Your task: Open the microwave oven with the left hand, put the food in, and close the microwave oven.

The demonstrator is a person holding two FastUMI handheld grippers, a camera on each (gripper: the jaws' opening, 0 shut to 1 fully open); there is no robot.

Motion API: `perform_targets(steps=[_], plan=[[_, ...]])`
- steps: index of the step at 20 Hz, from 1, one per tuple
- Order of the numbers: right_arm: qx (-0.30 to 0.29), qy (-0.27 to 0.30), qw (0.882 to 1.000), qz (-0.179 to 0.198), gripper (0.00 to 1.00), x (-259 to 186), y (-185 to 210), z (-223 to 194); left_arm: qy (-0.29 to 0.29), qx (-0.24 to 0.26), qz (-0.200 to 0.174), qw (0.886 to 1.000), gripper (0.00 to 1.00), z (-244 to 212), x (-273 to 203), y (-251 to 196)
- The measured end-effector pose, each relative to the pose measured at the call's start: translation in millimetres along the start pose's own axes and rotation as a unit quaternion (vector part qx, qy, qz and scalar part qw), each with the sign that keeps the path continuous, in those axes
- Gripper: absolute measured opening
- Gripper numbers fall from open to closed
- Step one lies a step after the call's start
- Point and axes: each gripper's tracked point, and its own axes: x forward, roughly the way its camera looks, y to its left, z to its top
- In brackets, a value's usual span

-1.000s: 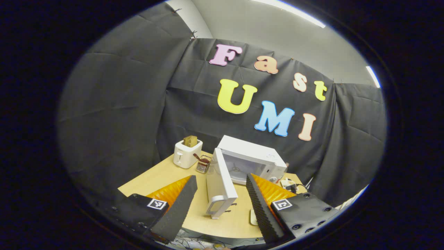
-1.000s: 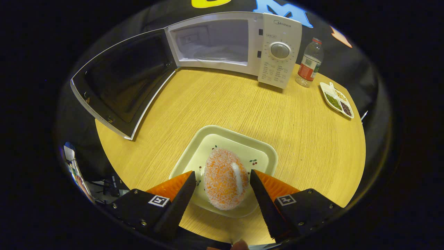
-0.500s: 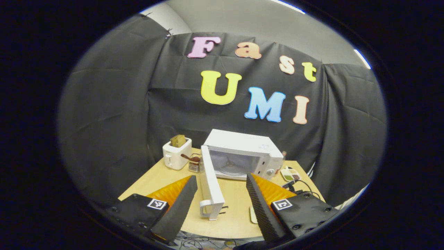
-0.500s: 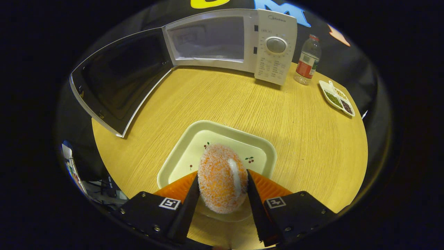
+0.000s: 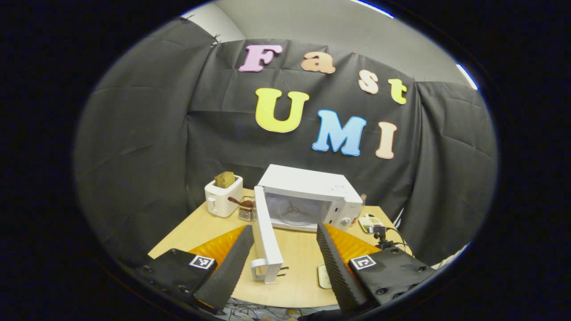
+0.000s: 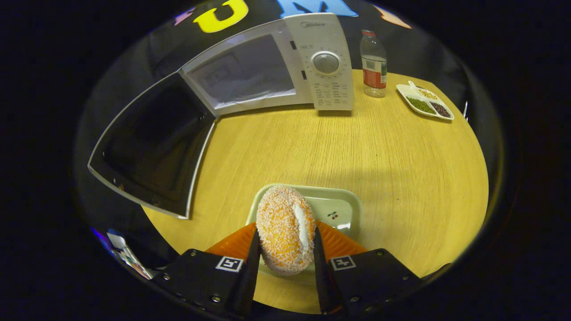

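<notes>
Right tongs point(image 6: 283, 263) clamp the crumb-coated bun point(image 6: 285, 229), lower centre, at its flanks — likely light, soft, crumbly; left tongs point(image 5: 281, 263) gape, empty.

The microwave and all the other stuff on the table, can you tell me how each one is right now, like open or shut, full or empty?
White microwave oven: door swung wide open, cavity empty.
Orange crumb-coated bun: clamped between the fingers.
Right gripper: shut on the bun.
Pale green square plate: on the wooden table, under the bun.
Left gripper: open, holding nothing.
Clear plastic bottle: upright, capped.
White toaster: bread in its slot.
</notes>
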Motion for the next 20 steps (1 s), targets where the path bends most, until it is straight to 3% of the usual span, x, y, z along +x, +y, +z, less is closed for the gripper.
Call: perform_targets(steps=[3, 9, 14, 17, 18, 20], plan=[[0.094, -0.029, 0.994, 0.041, 0.55, -4.4, 30.5, 35.5, -0.001, -0.002, 0.002, 1.000, 0.89, 0.2, 0.2, 9.4], [0.273, -0.073, 0.954, 0.104, 0.56, 31.5, 91.6, 112.7, -0.003, -0.013, 0.005, 1.000, 0.89, 2.4, -3.2, 35.1], [0.347, -0.116, 0.924, 0.109, 0.55, 67.3, 113.3, 175.6, -0.001, -0.021, 0.017, 1.000, 0.95, 1.7, -7.5, 60.8], [0.409, -0.136, 0.895, 0.113, 0.55, 91.2, 121.2, 202.9, 0.007, -0.028, 0.023, 0.999, 0.95, -9.5, -7.9, 73.4], [0.429, -0.143, 0.884, 0.120, 0.55, 98.5, 125.1, 213.5, 0.011, -0.029, 0.025, 0.999, 0.89, -10.6, -8.9, 76.7], [0.446, -0.152, 0.874, 0.115, 0.55, 109.7, 131.9, 226.2, 0.012, -0.031, 0.030, 0.999, 0.95, -13.4, -7.9, 85.0]])
